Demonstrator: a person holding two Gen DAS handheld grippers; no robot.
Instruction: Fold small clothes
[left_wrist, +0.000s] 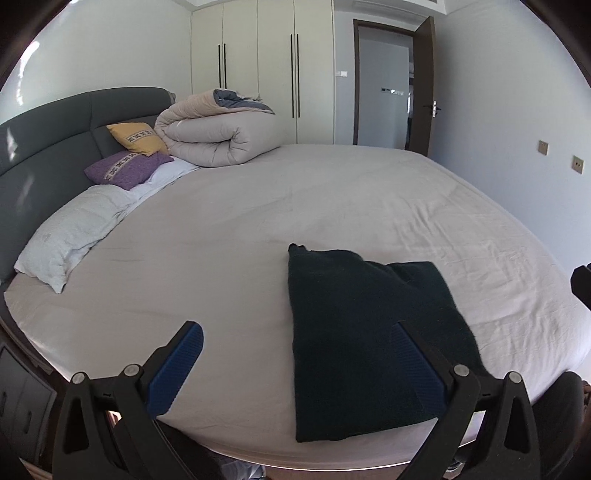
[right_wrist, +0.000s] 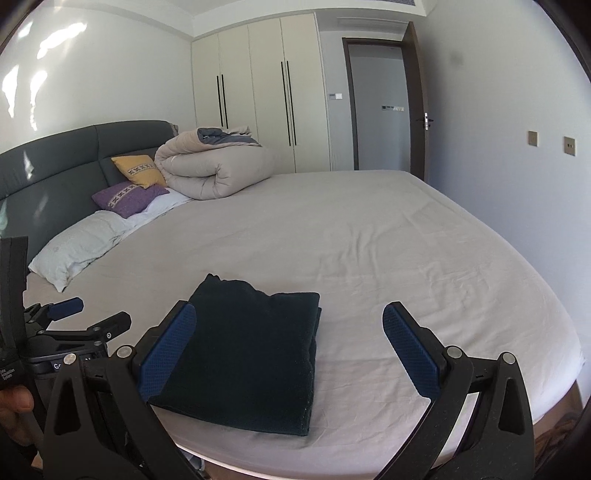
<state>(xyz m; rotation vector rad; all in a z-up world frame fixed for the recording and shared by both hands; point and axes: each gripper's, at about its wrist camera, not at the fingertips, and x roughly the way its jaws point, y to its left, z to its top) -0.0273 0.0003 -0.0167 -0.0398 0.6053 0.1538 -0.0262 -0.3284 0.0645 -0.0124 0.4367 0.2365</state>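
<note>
The dark garment lies folded in a thick rectangle near the front edge of the bed; it looks soft, light and limp, a fuzzy knit likely to sag and unfold if lifted by one layer, so I would pinch all layers together at a corner or the folded edge; no containers show here; the right gripper stands spread wide, holding nothing; the left gripper is likewise wide apart and empty.

A home bedroom: a large bed fills the middle, pillows at left, wardrobe at top centre.
</note>
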